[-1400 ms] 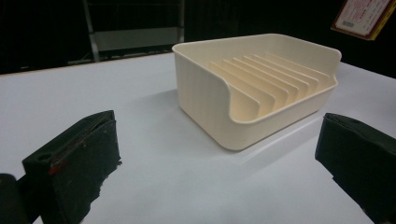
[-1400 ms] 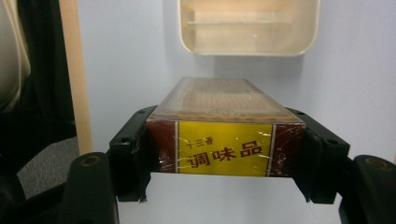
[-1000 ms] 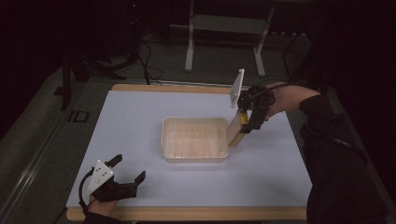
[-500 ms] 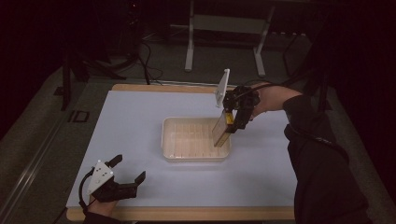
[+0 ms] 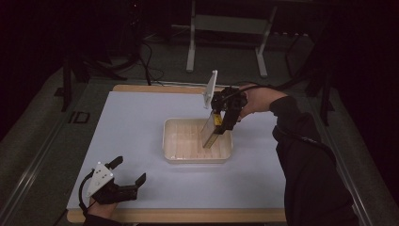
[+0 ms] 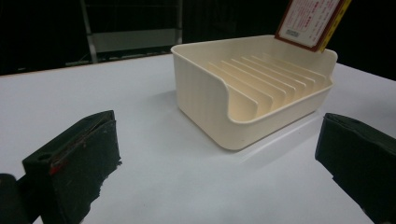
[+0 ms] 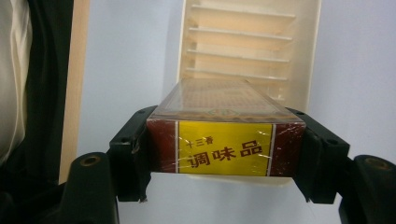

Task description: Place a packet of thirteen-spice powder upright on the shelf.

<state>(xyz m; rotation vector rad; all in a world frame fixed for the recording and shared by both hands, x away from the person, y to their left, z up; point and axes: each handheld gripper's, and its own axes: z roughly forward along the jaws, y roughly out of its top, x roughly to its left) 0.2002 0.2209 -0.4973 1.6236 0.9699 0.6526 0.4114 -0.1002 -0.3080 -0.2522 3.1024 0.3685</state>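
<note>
Looking down from the high view, a box (image 5: 210,133) is held tilted over the tray (image 5: 171,141) by the right gripper (image 5: 221,123); the left gripper (image 5: 123,180) rests near the tray's front-left, jaws wide, empty. In the left gripper view, the box's lower corner (image 6: 312,22) hangs above the tray's far rim (image 6: 243,44). In the right gripper view, the jaws are clamped on the box's narrow sides (image 7: 226,144); the box is judged light, stiff and film-slick.

Glossy film-wrapped box (image 7: 225,135); smooth cream plastic tray (image 5: 172,146).
</note>
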